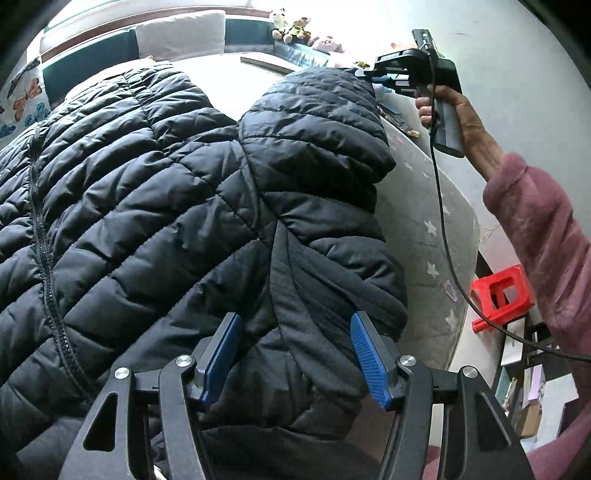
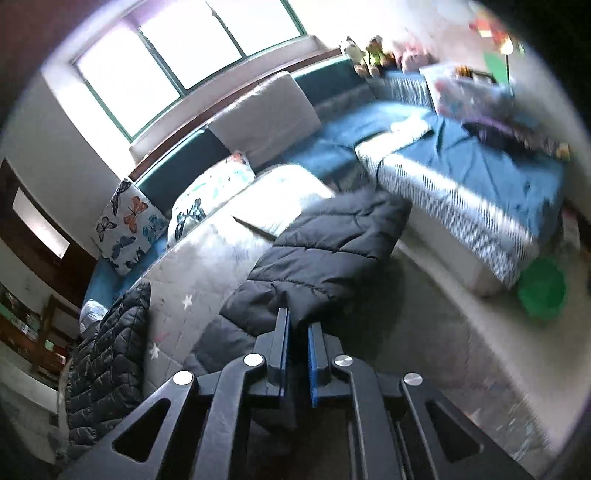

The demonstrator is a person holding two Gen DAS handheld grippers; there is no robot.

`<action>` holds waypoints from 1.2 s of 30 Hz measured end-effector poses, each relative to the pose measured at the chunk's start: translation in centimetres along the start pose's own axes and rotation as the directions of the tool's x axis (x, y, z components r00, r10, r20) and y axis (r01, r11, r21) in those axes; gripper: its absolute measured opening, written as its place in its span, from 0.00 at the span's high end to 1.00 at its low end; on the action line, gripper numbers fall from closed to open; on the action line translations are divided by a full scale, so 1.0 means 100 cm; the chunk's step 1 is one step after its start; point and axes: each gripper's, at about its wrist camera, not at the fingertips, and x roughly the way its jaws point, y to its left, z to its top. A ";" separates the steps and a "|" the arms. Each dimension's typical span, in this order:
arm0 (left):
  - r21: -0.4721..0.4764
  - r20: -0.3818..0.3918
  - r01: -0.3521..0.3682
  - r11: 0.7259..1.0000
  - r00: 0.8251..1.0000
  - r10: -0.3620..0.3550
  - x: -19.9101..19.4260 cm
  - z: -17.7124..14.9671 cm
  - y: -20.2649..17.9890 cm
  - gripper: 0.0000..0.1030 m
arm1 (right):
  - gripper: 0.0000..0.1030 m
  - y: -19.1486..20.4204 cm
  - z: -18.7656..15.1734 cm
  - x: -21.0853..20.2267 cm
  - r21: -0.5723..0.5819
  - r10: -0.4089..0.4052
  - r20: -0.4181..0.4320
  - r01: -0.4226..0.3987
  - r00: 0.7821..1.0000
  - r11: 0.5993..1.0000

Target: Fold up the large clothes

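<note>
With our right gripper [image 2: 298,332] clamped on the black quilted puffer jacket's [image 1: 166,192] sleeve cuff [image 2: 295,295] and our left gripper [image 1: 295,354] half-open and empty over the shoulder, we judged a taut, level carry across best.

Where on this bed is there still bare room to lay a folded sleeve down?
Bare mattress shows in the wedge between the black puffer jacket's body and its raised sleeve, and in a starred strip along the bed's edge right of that sleeve. The jacket covers the rest nearby. The far end is crowded with cushions and stuffed toys.
</note>
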 end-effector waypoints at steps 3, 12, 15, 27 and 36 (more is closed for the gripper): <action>-0.008 0.000 0.004 1.000 1.000 -0.004 0.001 0.000 0.001 0.37 | 0.90 -0.019 -0.007 0.028 0.036 -0.064 -0.091 0.067 0.994 0.997; -0.004 0.043 0.118 0.993 0.992 -0.117 -0.045 0.035 -0.014 0.37 | 0.91 -0.021 -0.009 0.014 0.074 -0.028 -0.054 0.032 0.998 0.997; -0.014 0.036 0.193 0.981 0.981 -0.192 -0.042 0.062 -0.023 0.37 | 0.91 -0.002 0.002 -0.010 0.040 0.009 -0.007 -0.008 1.000 0.999; -0.158 -0.066 0.268 0.950 0.957 -0.281 0.063 0.096 0.005 0.39 | 0.91 0.076 0.015 -0.072 -0.130 0.129 0.097 -0.116 0.987 0.985; -0.097 0.109 0.181 0.979 0.979 -0.170 -0.041 0.060 0.008 0.39 | 0.91 0.150 -0.011 -0.128 -0.309 0.276 0.136 -0.224 0.952 0.924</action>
